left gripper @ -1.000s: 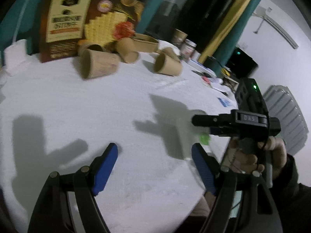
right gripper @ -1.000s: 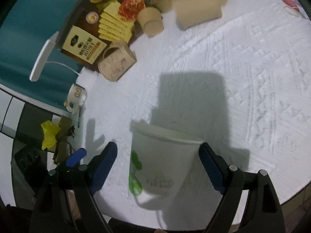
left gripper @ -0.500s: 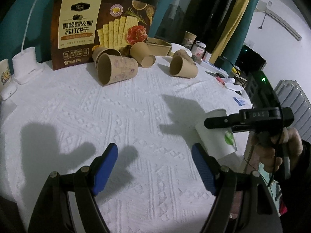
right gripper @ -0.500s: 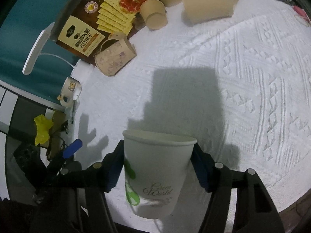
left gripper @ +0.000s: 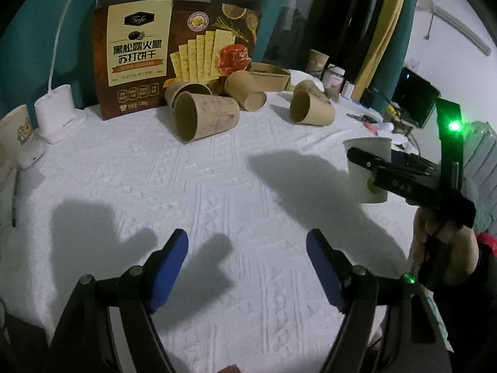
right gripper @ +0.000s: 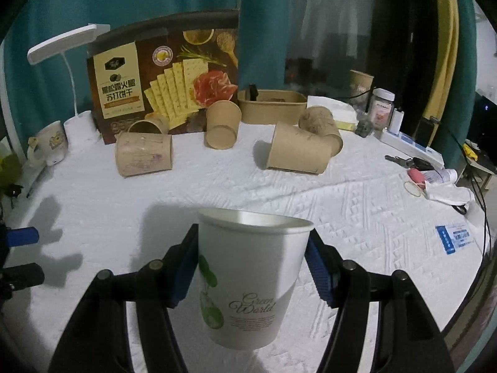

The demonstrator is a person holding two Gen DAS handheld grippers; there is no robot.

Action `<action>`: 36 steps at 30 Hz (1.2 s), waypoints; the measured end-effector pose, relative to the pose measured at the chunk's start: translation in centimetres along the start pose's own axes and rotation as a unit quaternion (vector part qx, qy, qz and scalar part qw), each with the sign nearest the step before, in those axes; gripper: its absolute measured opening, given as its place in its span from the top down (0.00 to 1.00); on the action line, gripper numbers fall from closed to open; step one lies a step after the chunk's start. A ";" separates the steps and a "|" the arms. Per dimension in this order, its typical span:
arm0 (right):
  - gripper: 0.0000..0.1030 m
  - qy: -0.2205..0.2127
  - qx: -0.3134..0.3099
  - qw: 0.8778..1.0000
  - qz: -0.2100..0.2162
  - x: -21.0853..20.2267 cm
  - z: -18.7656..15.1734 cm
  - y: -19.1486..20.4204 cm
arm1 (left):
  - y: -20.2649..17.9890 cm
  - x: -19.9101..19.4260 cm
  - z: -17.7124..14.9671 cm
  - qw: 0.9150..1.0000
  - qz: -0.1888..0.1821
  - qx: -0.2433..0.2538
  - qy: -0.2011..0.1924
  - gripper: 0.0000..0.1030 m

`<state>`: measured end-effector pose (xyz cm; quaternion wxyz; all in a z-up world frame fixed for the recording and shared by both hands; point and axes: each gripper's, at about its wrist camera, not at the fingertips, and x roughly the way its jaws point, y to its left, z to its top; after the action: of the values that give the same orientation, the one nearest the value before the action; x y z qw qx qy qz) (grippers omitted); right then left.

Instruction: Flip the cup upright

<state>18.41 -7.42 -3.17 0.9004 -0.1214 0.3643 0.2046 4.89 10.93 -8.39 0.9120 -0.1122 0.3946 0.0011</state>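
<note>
White tablecloth (right gripper: 357, 205) below, right gripper (right gripper: 253, 267) clamps the white cup (right gripper: 248, 279) mouth-up, ready to set down; left gripper (left gripper: 247, 264) gapes, holding nothing.

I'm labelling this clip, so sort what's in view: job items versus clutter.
Job: white paper cup, mouth up, clamped in the right gripper.

Lying about: brown paper cups on their sides, cracker box, desk lamp, keys, idle left gripper.

cup (right gripper: 251, 279): white, green leaf print | tablecloth (right gripper: 357, 211): white, embossed | kraft cups (right gripper: 298, 152): brown
</note>
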 end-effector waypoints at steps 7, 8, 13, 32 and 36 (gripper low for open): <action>0.40 -0.045 0.009 0.998 -0.030 -1.6 -1.6 0.8 | -0.1 -0.1 -0.6 1.000 0.014 0.006 0.003 0.21; 0.40 -0.052 0.012 0.998 -0.035 -2.0 -1.9 0.8 | -0.2 -0.1 -0.6 1.000 0.014 0.008 0.003 0.21; 0.40 -0.077 -0.003 0.996 -0.050 -3.2 -3.6 1.8 | -0.9 -0.3 -0.9 1.000 0.011 0.011 0.000 0.20; 0.38 -0.105 0.005 0.994 -0.038 -6.1 -7.7 2.5 | -3.0 -1.1 -2.6 1.000 0.005 0.024 0.000 0.19; 0.37 -0.085 0.020 0.996 -0.029 -5.9 -8.3 2.1 | -3.6 -1.3 -3.0 1.000 0.008 0.028 0.004 0.19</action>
<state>8.57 -10.29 -4.96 0.9360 -0.0960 0.2866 0.1805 2.14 6.91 -8.76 0.9131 -0.0836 0.3990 -0.0026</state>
